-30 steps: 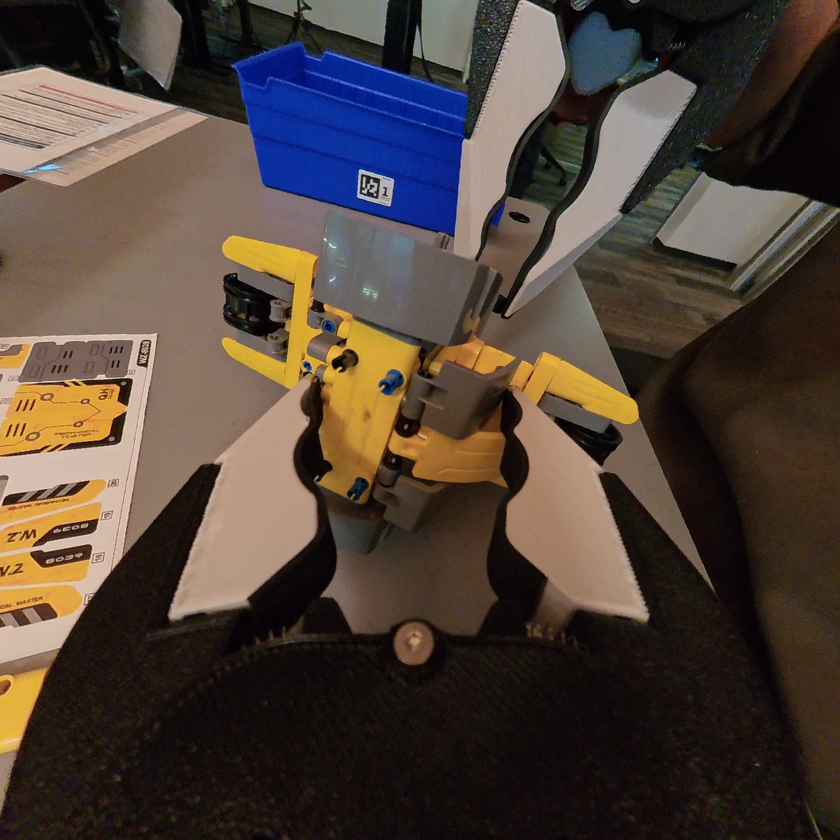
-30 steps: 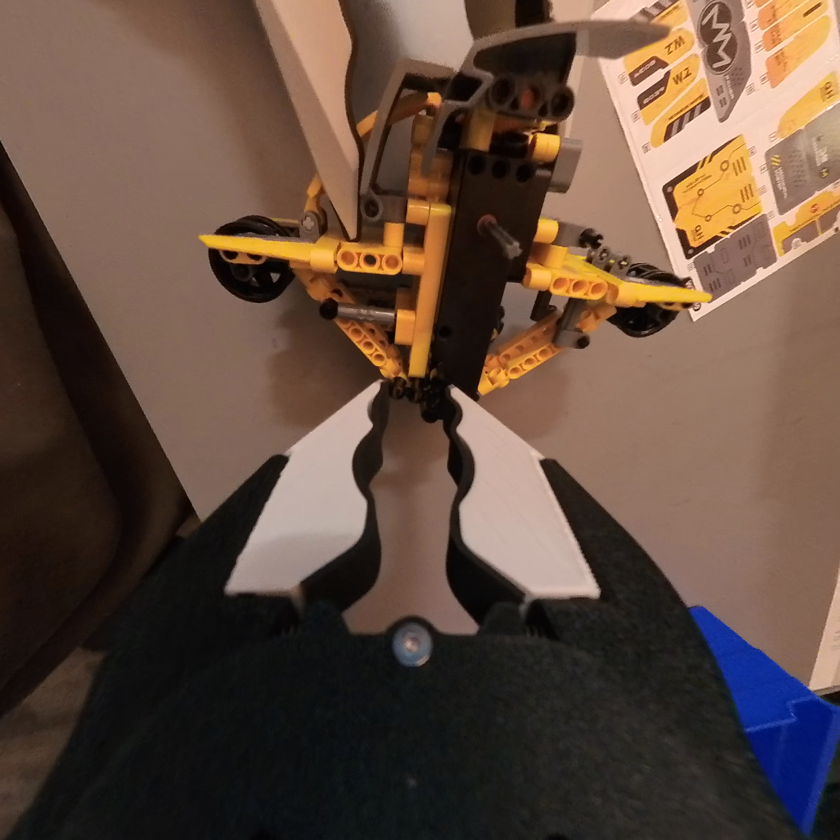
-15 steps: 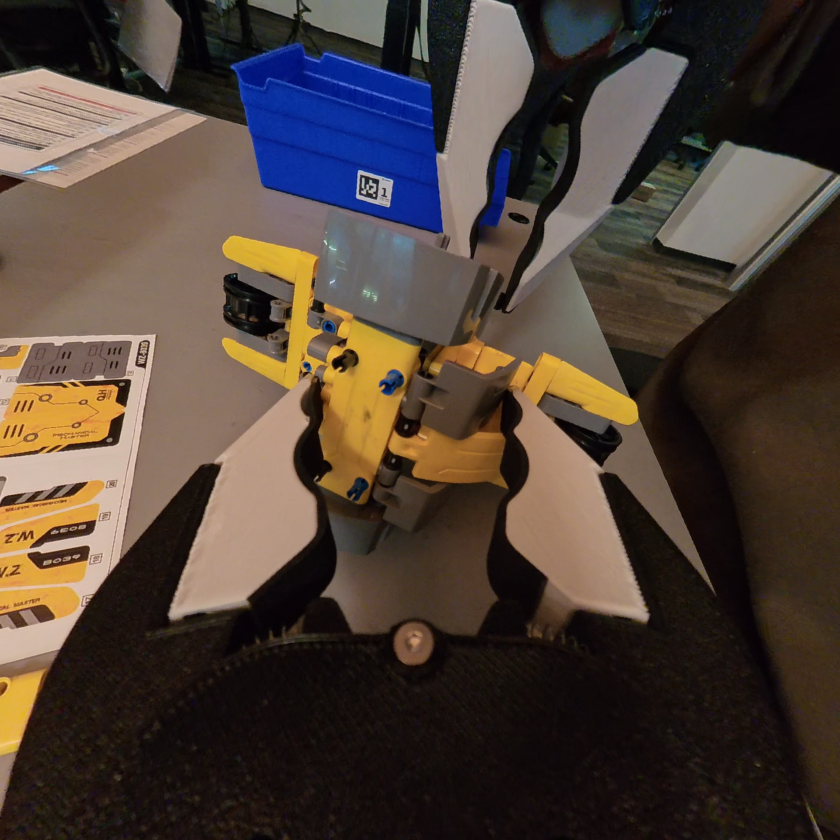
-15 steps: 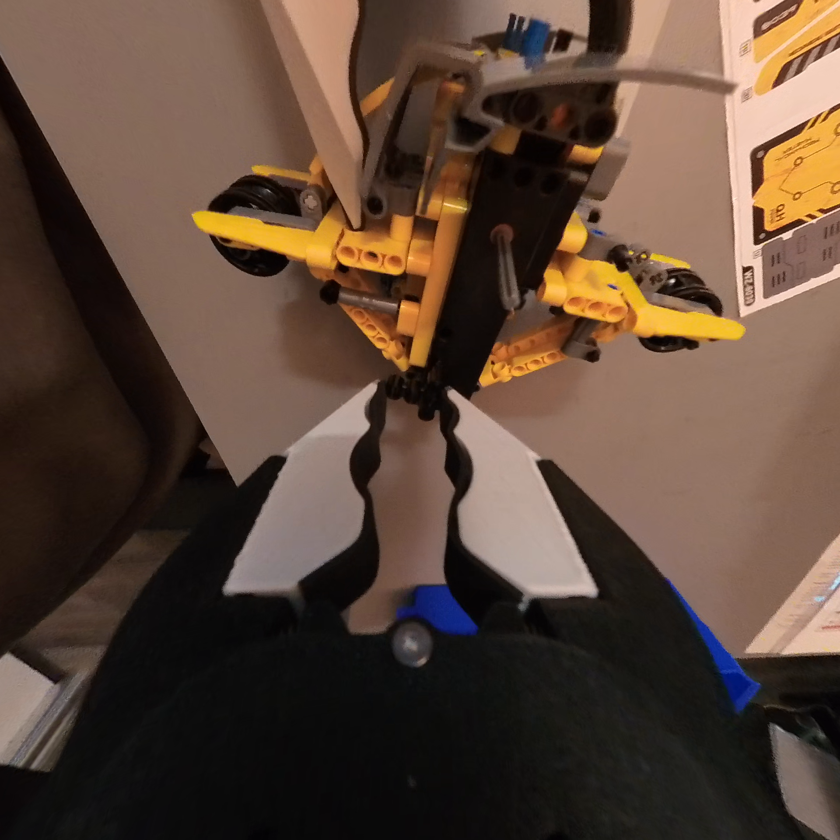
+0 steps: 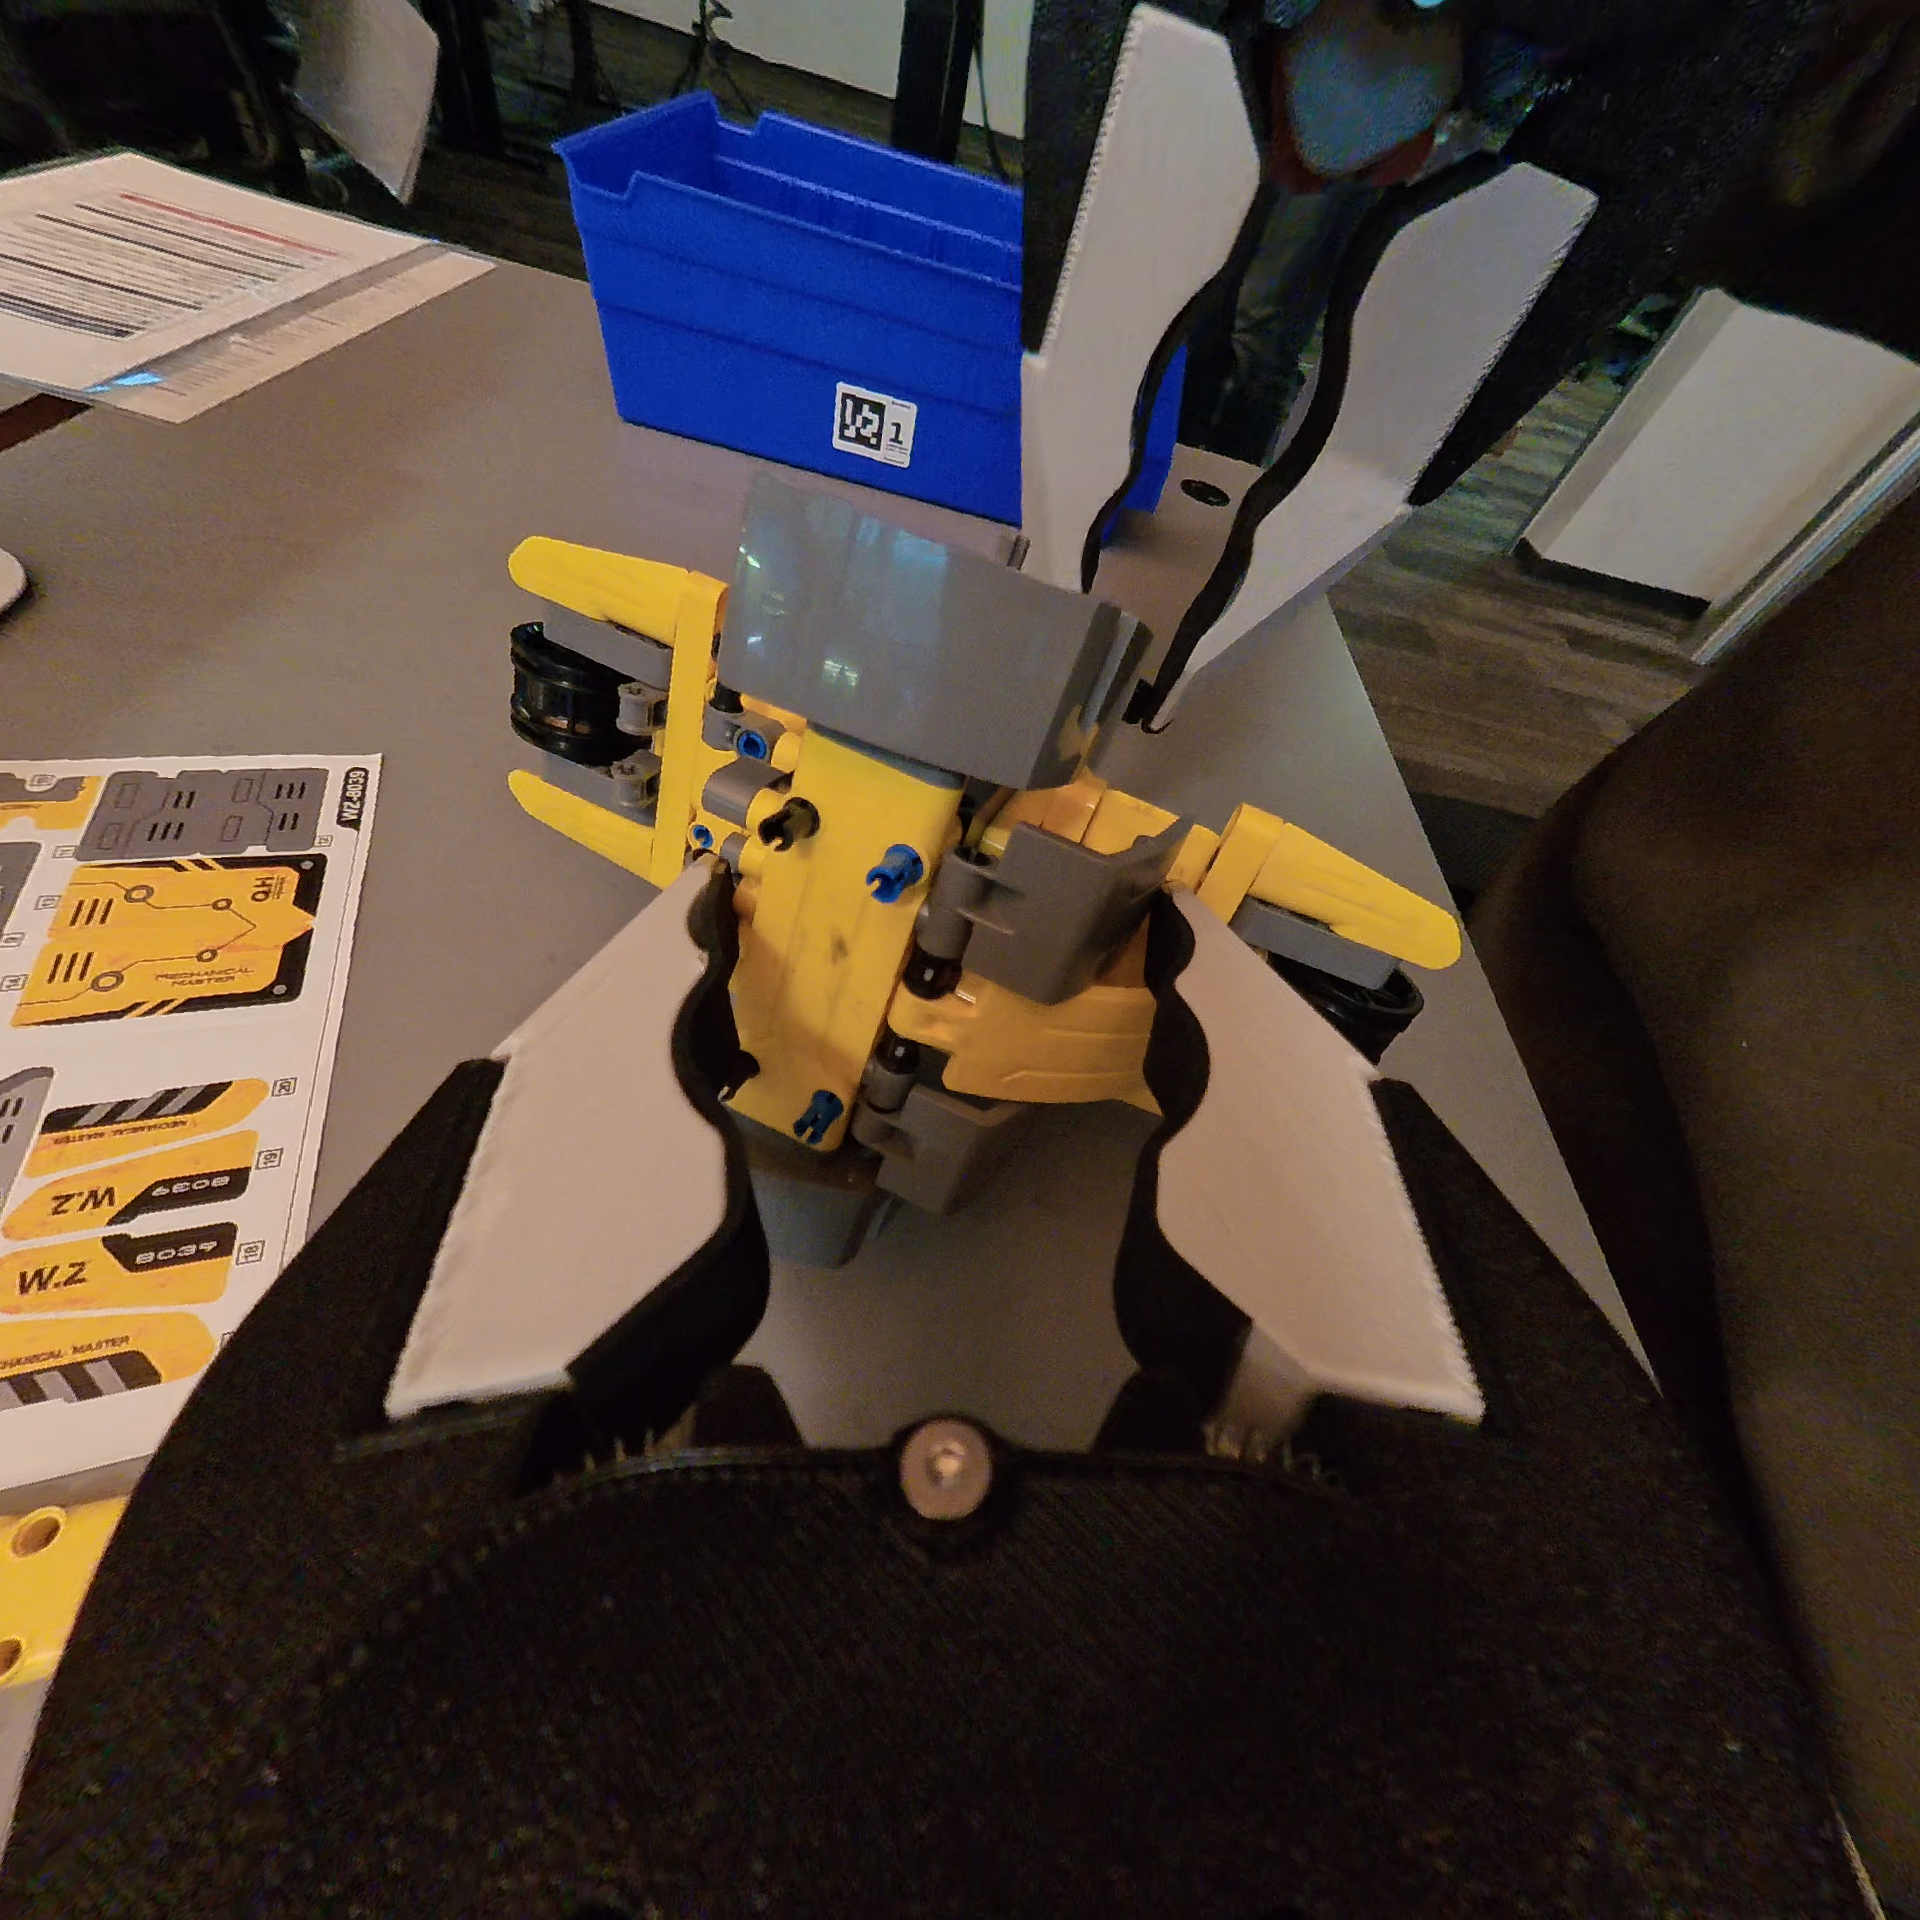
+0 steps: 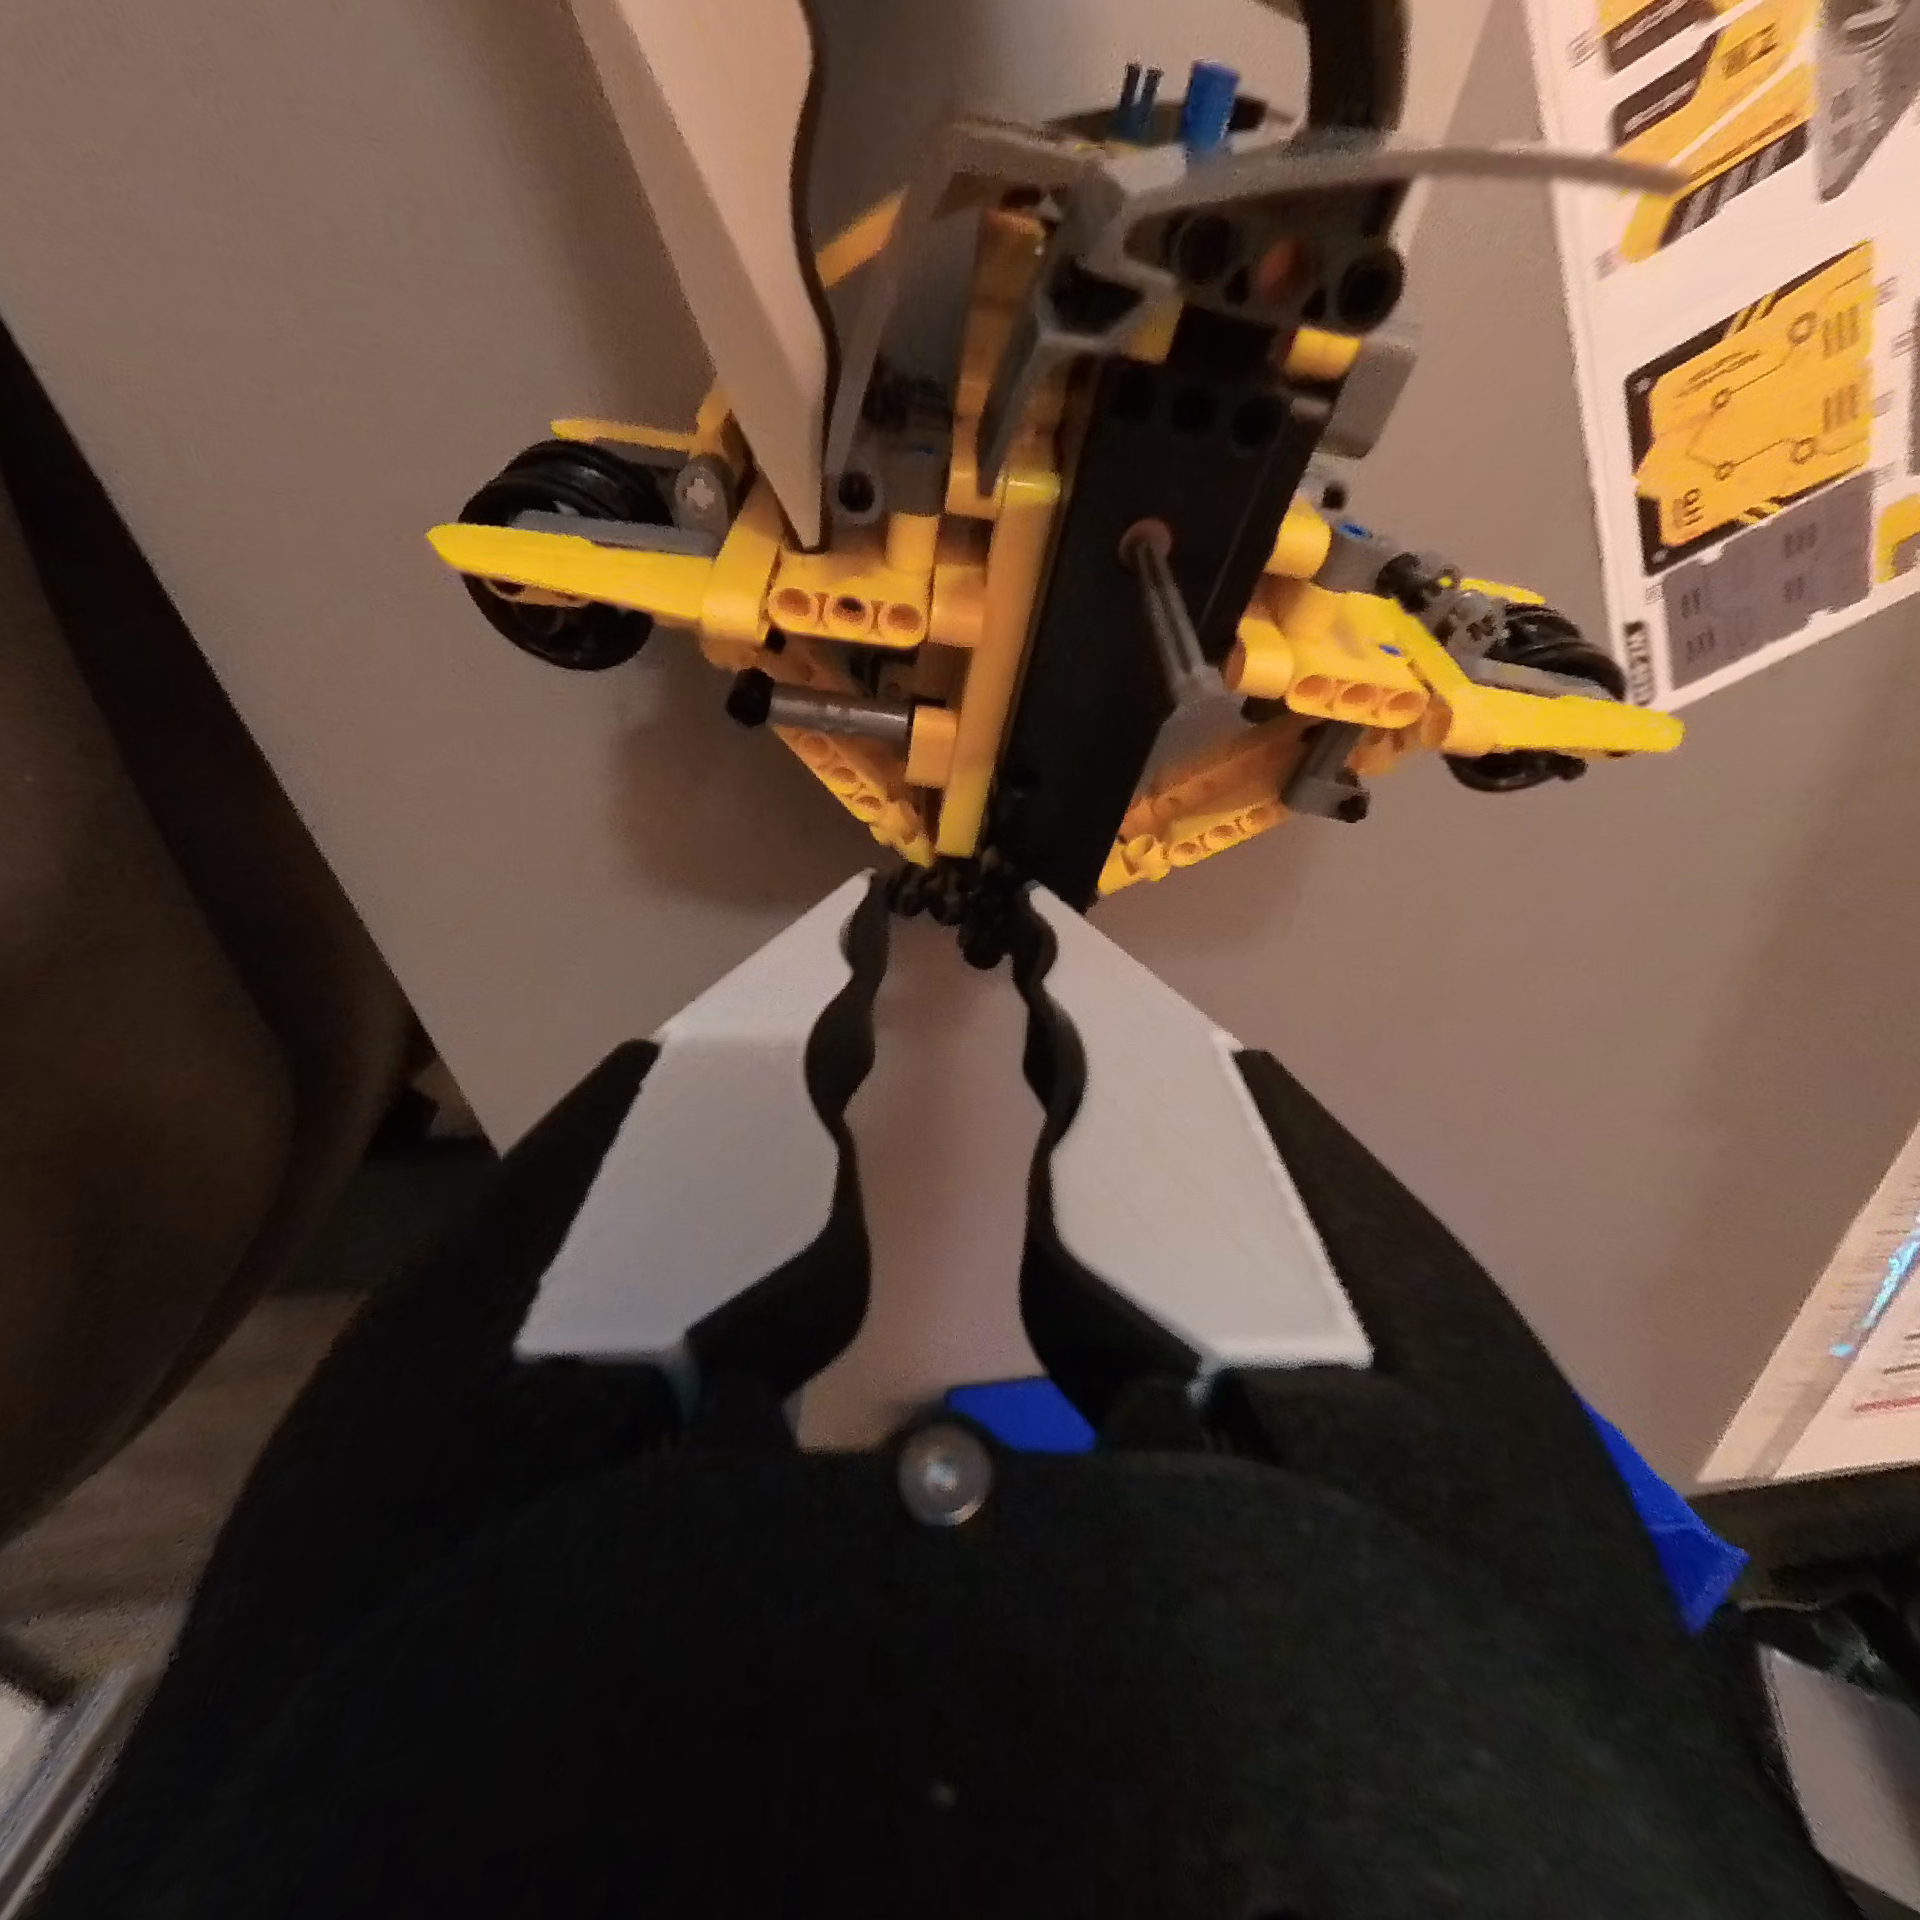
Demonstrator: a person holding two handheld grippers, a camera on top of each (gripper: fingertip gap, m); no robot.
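Grey table (image 5: 312, 540) carries everything; places given from the toy vehicle

Blue bin (image 5: 790, 301) stands on the table behind the toy vehicle, a small square black-and-white tag on its near wall. In the right wrist view only a blue edge (image 6: 1662, 1496) of it shows by the camera housing

Printed paper sheet (image 5: 177, 270) lies at the far left corner of the table, well apart from the toy vehicle

Sticker sheet (image 5: 177, 1029), yellow, grey and black shapes, lies flat just left of the toy vehicle; same sheet (image 6: 1756, 343) at upper right in the right wrist view

Toy vehicle (image 5: 883, 914), brick-built, yellow body with grey panels, black wheels and small blue pins, sits near the right edge of the table. From the other side (image 6: 1039, 623) its black centre beam, yellow pointed side pieces and a wheel each side show

Left gripper (image 5: 935, 997): white fingers (image 5: 582, 1122) with black wavy inner pads spread fairly wide and clamped on the near end of the toy vehicle, one pad on each flank, both touching

Right gripper (image 6: 951, 914): fingers (image 6: 717, 1164) drawn close, only a narrow gap, tips pinching a small black toothed part (image 6: 966, 909) at the far end of the toy vehicle. In the left wrist view this gripper (image 5: 1132, 665) comes down from above behind the grey top panel, tips at the panel's right corner

Small yellow piece with holes (image 5: 42, 1569) lies at the lower left, well apart from the toy vehicle
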